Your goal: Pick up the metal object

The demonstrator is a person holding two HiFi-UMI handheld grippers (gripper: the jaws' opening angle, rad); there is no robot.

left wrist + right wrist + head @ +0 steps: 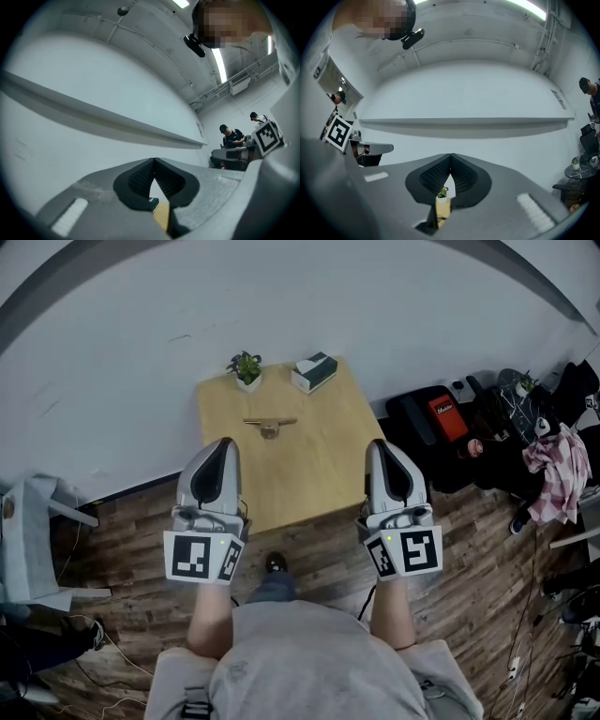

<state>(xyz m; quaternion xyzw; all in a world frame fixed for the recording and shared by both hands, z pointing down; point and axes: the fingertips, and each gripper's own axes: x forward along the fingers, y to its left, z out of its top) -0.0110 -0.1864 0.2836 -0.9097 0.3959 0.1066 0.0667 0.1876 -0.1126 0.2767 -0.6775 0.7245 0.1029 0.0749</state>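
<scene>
Small wooden table [309, 460] stands against a white wall [309, 306] on a plank floor [487, 587].

- Metal object [270, 426]: lies flat on the table, toward the far half and a little left of the table's middle. A thin bar with a short stub under its centre. Nothing touches it.
- Potted plant [246, 368]: far-left corner of the table, next to the wall.
- Tissue box [314, 372]: far edge of the table, right of the plant and apart from it. Metal object sits nearer than both, well apart from them.
- Left gripper [223, 442]: in the head view it overlaps the table's near-left corner, tips pointing toward the wall. Left gripper view shows the jaws together, ribbed pads meeting at the tips, nothing caught between. A sliver of tabletop shows through the gap below the pads.
- Right gripper [377, 442]: overlaps the table's near-right corner, tips pointing the same way. Right gripper view shows the jaws together, nothing between them; the plant and a strip of table show through the gap below.
- Both claws well short of the metal object, one to each side of it.
- Right of the table: black bag [436, 418] against the wall, pink cloth [558, 470] further off.
</scene>
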